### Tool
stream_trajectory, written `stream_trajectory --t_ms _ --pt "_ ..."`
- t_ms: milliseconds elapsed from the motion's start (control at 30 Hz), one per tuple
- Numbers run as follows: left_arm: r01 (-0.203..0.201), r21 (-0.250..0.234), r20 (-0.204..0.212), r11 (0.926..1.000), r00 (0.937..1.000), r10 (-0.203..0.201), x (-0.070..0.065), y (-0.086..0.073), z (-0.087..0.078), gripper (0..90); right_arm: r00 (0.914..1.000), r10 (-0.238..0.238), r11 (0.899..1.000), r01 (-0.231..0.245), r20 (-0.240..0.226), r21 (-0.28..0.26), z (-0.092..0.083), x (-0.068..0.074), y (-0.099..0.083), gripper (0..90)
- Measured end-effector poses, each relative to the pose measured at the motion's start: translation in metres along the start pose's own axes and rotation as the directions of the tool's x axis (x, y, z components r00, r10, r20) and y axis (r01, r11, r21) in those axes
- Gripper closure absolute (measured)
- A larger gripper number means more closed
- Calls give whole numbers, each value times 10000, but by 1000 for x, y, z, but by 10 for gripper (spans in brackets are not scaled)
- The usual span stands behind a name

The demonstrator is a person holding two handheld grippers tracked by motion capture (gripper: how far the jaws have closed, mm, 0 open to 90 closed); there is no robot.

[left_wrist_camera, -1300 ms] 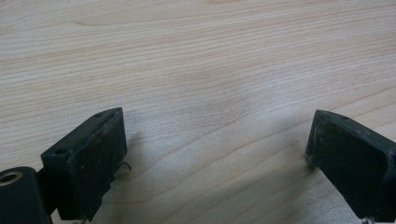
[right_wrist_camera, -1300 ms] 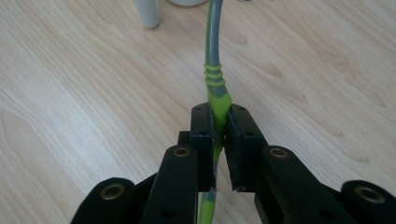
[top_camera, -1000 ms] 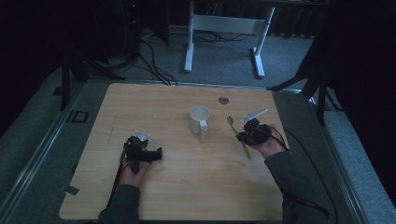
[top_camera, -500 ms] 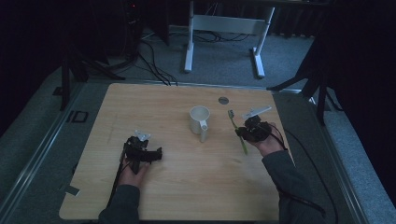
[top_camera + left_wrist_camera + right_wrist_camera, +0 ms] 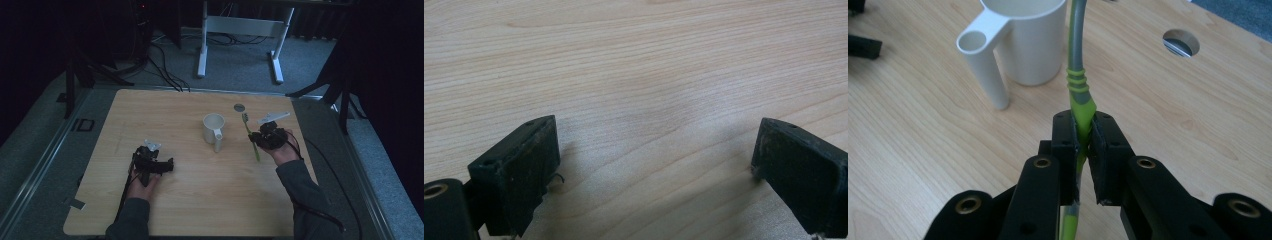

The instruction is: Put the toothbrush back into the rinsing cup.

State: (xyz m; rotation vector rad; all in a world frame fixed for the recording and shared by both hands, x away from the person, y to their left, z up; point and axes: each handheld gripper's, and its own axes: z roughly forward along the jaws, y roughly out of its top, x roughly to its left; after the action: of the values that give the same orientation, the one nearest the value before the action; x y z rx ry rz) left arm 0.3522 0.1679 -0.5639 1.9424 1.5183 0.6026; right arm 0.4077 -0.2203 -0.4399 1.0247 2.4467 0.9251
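Observation:
A green and grey toothbrush is clamped between the jaws of my right gripper, which is shut on its handle. In the high view the toothbrush slants beside the right gripper, just right of a white cup. The cup has a tube-like handle and stands upright ahead of the right gripper's jaws. My left gripper rests low at the front left of the wooden table. Its fingers stand wide apart with bare wood between them.
A round hole with a metal insert lies in the tabletop behind the cup. The hole sits to the right ahead of the right gripper. Cables trail from both grippers toward the front edge. A white desk frame stands beyond the table.
The right gripper with the toothbrush has shifted a little to the left, toward the cup. The left gripper has stayed in place.

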Motion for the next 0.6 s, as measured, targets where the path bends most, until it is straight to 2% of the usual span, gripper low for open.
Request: stream_trajectory --t_ms 267,600 --pt "5 0 0 10000 10000 -5 0 0 0 55 9993 374 9983 -376 -65 -445 1 1 5 819" --pt "0 -3 -1 10000 10000 0 0 0 0 55 9988 493 9954 -495 -33 -818 0 3 10 820"
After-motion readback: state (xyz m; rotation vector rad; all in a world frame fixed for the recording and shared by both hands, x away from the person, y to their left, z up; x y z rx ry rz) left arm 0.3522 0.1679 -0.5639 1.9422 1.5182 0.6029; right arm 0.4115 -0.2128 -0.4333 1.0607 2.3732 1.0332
